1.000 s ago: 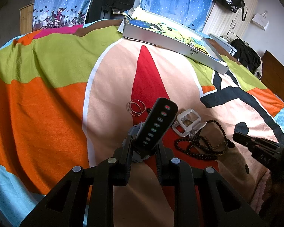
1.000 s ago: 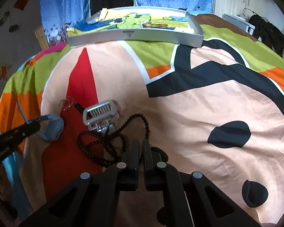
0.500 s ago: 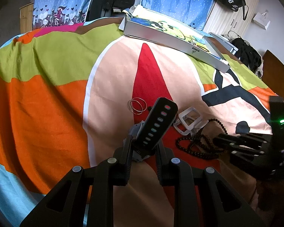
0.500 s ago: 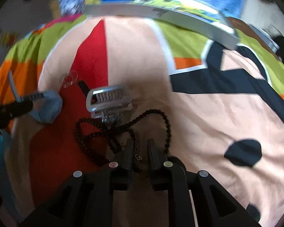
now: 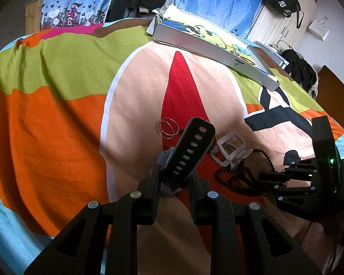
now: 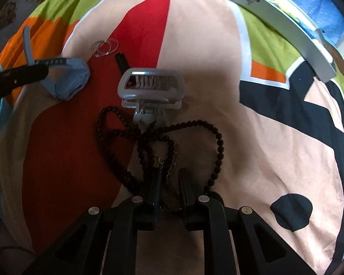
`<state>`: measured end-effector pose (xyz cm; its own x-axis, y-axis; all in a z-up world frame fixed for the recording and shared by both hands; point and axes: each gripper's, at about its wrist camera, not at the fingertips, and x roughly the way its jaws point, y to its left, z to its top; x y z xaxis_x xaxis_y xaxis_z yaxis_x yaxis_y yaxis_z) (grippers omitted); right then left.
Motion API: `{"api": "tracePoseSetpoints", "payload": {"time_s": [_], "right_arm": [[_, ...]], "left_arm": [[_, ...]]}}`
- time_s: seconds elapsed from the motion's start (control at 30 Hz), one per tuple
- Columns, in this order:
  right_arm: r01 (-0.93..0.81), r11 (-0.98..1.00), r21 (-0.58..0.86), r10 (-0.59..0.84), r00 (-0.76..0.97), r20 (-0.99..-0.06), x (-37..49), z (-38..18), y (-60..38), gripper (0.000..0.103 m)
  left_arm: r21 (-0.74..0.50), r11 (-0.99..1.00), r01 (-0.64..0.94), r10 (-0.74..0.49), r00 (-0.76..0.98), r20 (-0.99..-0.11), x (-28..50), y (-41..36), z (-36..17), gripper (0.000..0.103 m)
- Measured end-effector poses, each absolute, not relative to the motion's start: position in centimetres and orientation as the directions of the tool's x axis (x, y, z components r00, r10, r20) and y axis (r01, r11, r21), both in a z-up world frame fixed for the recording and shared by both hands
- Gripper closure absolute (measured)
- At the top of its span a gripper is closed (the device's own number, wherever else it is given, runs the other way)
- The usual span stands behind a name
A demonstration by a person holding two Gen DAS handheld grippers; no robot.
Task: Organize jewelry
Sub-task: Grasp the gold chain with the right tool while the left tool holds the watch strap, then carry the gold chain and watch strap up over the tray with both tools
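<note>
My left gripper [image 5: 172,183] is shut on a blue-grey watch [image 6: 64,78], and its holed strap [image 5: 190,151] sticks up past the fingers. A dark bead necklace [image 6: 162,135] lies tangled on the bedspread, with a small metal chain at its near end. My right gripper [image 6: 169,176] is open and low over that end, with the chain and some beads between its fingers. The left wrist view shows the right gripper [image 5: 267,181] reaching the necklace [image 5: 238,178] from the right. A clear hair claw clip [image 6: 151,87] touches the necklace's far side. Thin hoop rings [image 6: 105,45] lie beyond it.
A long grey box [image 5: 206,43] with a cartoon lining sits at the far side of the colourful bedspread [image 5: 57,114]. A wooden cupboard [image 5: 277,23] with a black bag and a dark pile of clothes [image 5: 298,68] stand behind the bed.
My right gripper has moved forward and down onto the near end of the bead necklace, and its fingers have gone from shut to open. The left gripper has kept the watch nearly still.
</note>
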<state>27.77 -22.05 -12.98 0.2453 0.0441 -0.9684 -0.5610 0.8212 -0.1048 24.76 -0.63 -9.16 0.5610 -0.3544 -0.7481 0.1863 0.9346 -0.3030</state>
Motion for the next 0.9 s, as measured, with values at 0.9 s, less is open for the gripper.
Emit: {"api": "tracePoseSetpoints", "payload": {"time_s": [0.9], "right_arm": [[-0.539,0.838,-0.085,0.138,0.361,-0.922,26.3,-10.8,-23.4,0.1]], "left_arm": [[-0.322,0.926,0.199,-0.374,0.606,-0.702,24.2,-0.4,-8.0,0.085]]}}
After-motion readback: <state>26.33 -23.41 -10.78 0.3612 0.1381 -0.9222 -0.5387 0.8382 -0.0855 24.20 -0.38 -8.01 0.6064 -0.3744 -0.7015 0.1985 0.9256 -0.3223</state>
